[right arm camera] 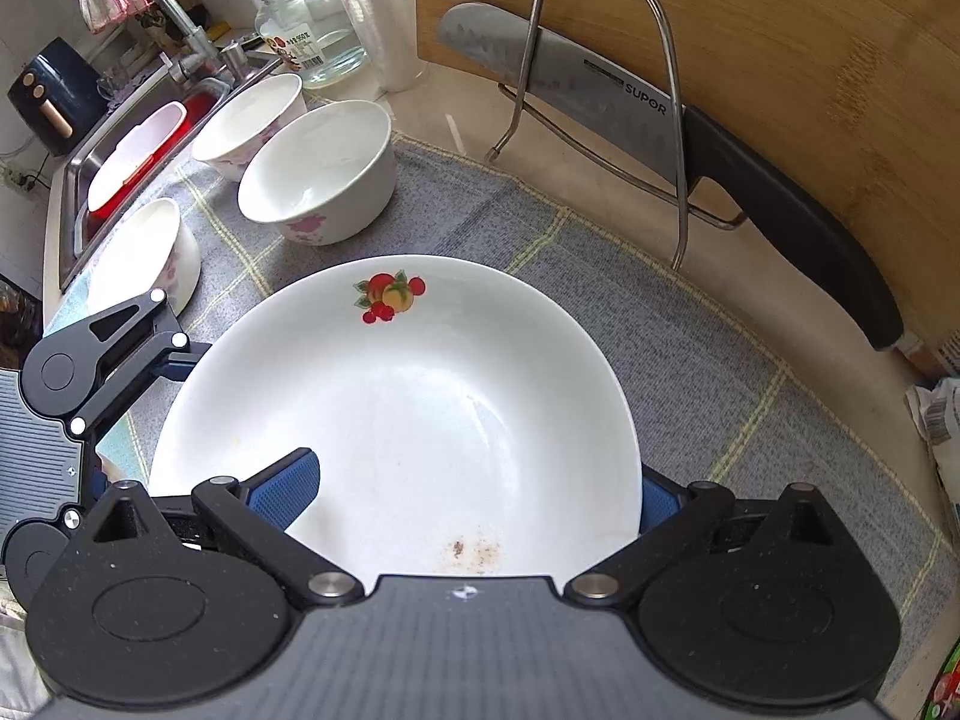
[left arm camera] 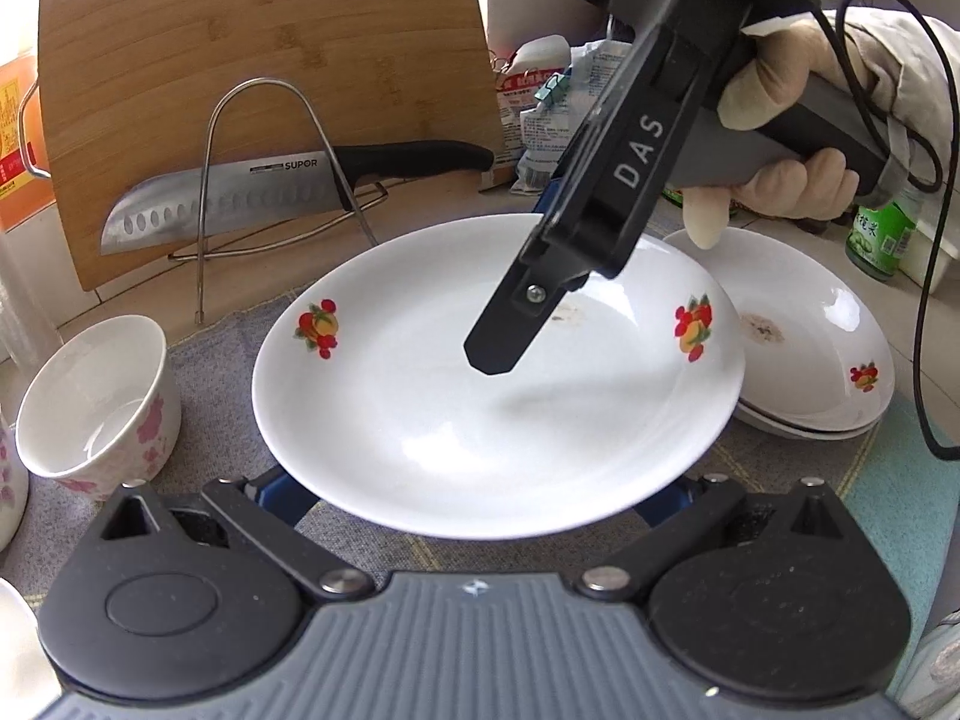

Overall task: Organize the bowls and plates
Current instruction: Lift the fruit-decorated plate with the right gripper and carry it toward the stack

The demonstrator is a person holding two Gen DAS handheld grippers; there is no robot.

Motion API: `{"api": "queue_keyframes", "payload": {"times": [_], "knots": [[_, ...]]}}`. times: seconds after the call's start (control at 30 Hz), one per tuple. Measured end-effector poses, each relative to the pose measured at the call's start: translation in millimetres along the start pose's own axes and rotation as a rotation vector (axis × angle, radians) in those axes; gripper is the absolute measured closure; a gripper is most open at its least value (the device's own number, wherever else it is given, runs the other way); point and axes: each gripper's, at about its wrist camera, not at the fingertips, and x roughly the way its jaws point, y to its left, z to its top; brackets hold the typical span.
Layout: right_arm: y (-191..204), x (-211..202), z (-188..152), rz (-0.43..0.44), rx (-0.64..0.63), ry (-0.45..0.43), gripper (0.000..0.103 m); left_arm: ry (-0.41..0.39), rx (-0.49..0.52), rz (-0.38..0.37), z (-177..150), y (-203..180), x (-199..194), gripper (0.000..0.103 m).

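A white plate with fruit prints (left arm camera: 480,396) hangs above the grey mat, and shows large in the right wrist view (right arm camera: 408,420). My right gripper (right arm camera: 474,495) is shut on its rim, one blue pad (right arm camera: 288,483) over the plate and one under it; its black body (left arm camera: 606,180) shows in the left wrist view. My left gripper (left arm camera: 474,501) sits at the plate's near edge, its blue fingers (left arm camera: 282,495) spread under the rim; whether they touch it is hidden. Two stacked plates (left arm camera: 804,360) lie right. White floral bowls (right arm camera: 324,174) (left arm camera: 96,402) stand left.
A wire rack (right arm camera: 606,114) holds a large knife (left arm camera: 252,192) against a bamboo cutting board (left arm camera: 270,60). A sink with a red basin (right arm camera: 138,156) and a glass jar (right arm camera: 306,18) lie at the far left. Packets and a green bottle (left arm camera: 882,234) stand behind the plates.
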Motion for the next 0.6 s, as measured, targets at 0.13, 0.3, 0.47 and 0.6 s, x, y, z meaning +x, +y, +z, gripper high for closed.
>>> {"api": "queue_keyframes", "payload": {"times": [0.13,0.3,0.47,0.6], "knots": [[0.8,-6.1,-8.8,-0.005,0.008,-0.012,0.000,-0.001,0.032,0.001,0.0,-7.6,-4.5,0.001],[0.8,-12.1,-15.2,-0.008,0.013,-0.025,0.000,0.000,0.067,0.004,4.2,-8.8,-0.8,0.001],[0.9,-16.7,-18.1,-0.011,0.014,-0.036,0.000,-0.001,0.092,0.010,7.5,-10.7,-1.7,0.001],[-0.3,-21.6,-19.7,-0.013,0.020,-0.050,0.000,-0.003,0.106,0.009,11.6,-11.3,-0.6,0.001]]}}
